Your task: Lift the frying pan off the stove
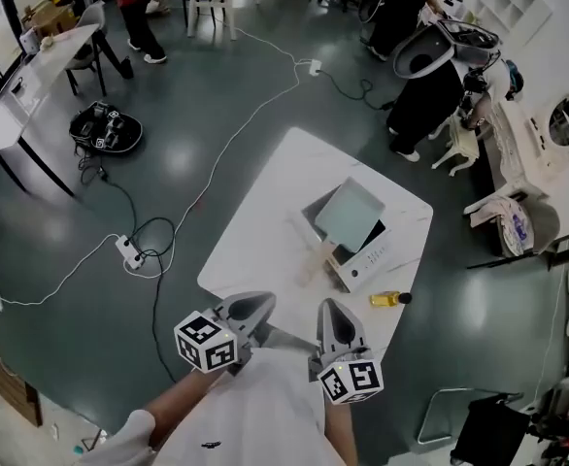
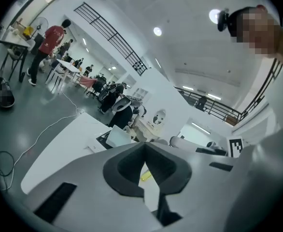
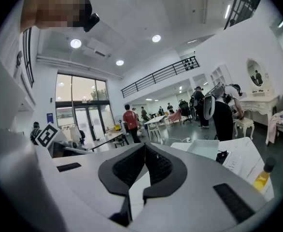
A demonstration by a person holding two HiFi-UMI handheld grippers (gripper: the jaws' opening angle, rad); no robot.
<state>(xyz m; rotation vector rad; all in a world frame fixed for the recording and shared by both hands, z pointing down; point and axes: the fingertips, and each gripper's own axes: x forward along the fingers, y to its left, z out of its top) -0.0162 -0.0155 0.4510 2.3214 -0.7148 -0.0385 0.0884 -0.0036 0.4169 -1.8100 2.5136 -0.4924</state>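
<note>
Left gripper (image 1: 253,307): held low over the near edge of the white table (image 1: 265,202), jaws pressed together with nothing between them.
Right gripper (image 1: 331,311): carried just beside the left one, also closed and empty; both are pointed toward the stove, well apart from it.
Frying pan (image 1: 348,214): a pale square pan, resting flat on the stove (image 1: 370,254) and not yet lifted.
Handle (image 1: 316,260): light-coloured, turned toward the person (probably so that it can be reached first from this side).
Yellow bottle (image 1: 386,299): laid on the table near the front of the stove, to the right of the handle.
Step judged: the approach; the jaws must be opened before the handle can be clamped.
Risk judged: the bottle may be knocked by the right gripper if the handle is approached from the right.
</note>
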